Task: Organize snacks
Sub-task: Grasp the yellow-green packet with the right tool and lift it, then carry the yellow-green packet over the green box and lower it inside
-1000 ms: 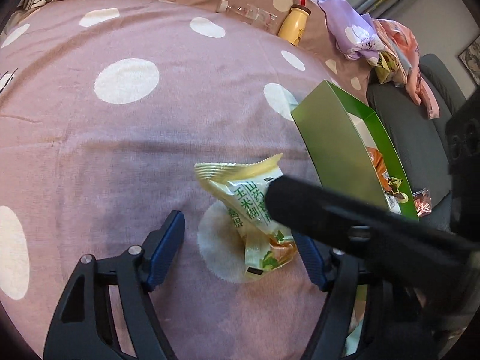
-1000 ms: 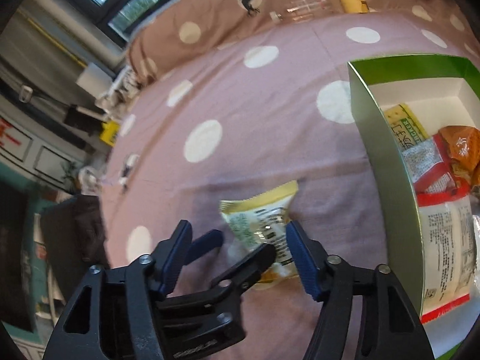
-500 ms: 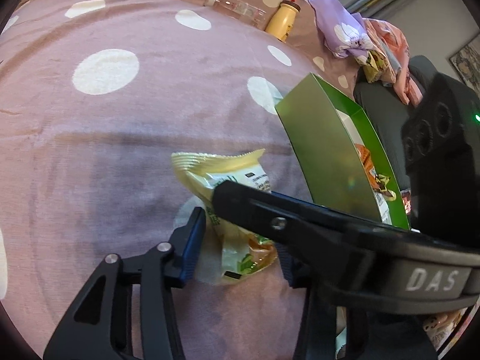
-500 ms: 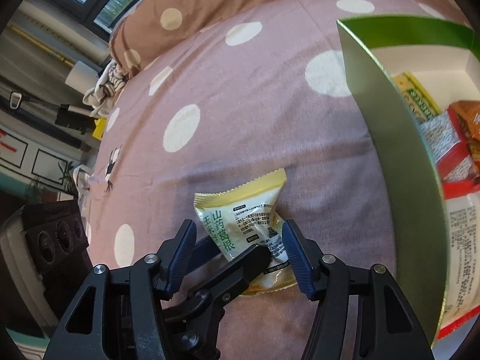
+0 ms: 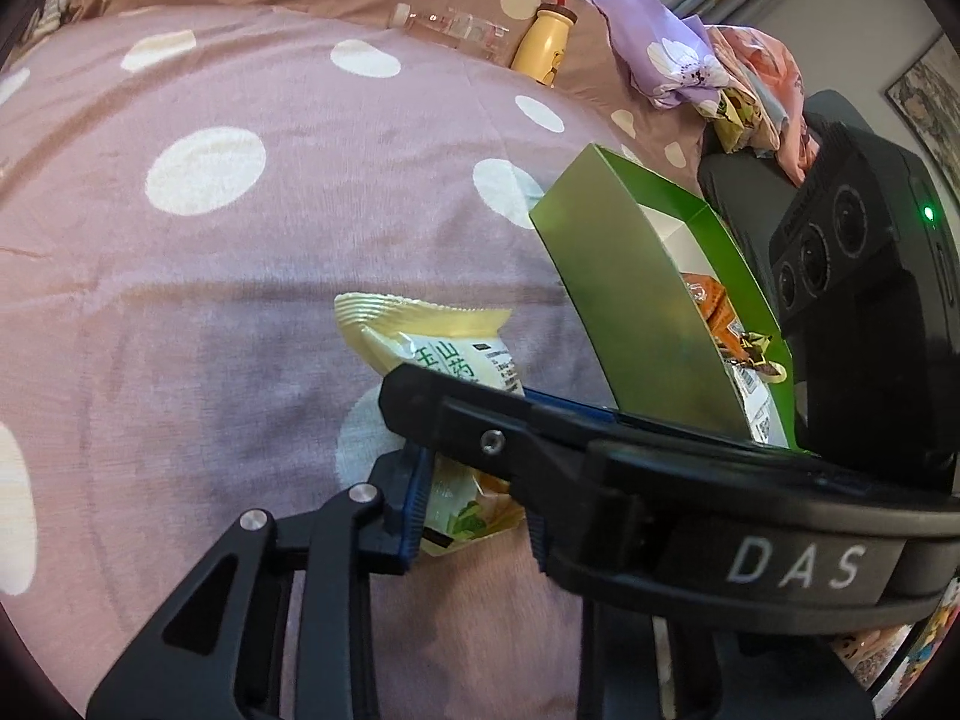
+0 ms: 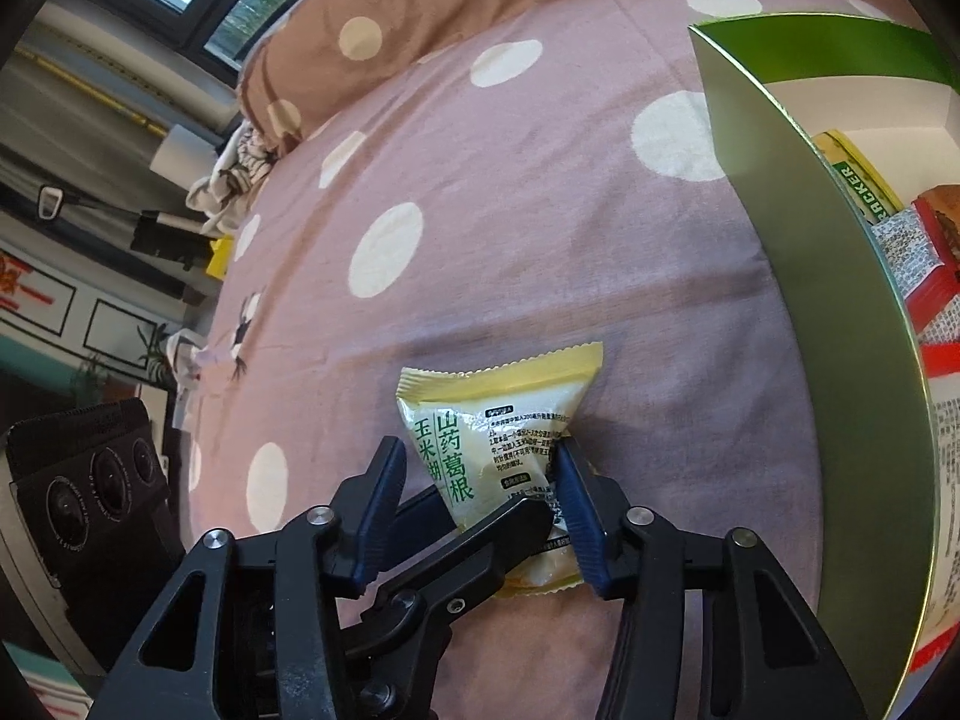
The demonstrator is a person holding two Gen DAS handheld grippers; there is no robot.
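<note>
A pale yellow snack packet [image 5: 444, 354] [image 6: 498, 414] with green print lies on the pink dotted bedsheet [image 5: 210, 300], left of an open green box [image 5: 630, 312] [image 6: 840, 300]. My left gripper [image 5: 474, 516] has its jaws closing, and its pads press the packet's crumpled lower end. My right gripper [image 6: 480, 480] straddles the same packet from the other side with its jaws closing. Its right pad touches the packet's edge, while its left pad stands apart from the packet, with a left-gripper finger between them. The box holds several snacks [image 6: 936, 228].
A yellow bottle [image 5: 543, 42] and a clear bottle [image 5: 456, 27] lie at the far edge by the brown pillow. Purple and pink clothes [image 5: 666, 54] are heaped beyond the box. The right gripper's black body [image 5: 864, 300] crosses the left wrist view.
Both pairs of jaws have narrowed around the packet. The left pads have come in onto its lower end. The right gripper has drawn closer and now fills more of the left wrist view.
</note>
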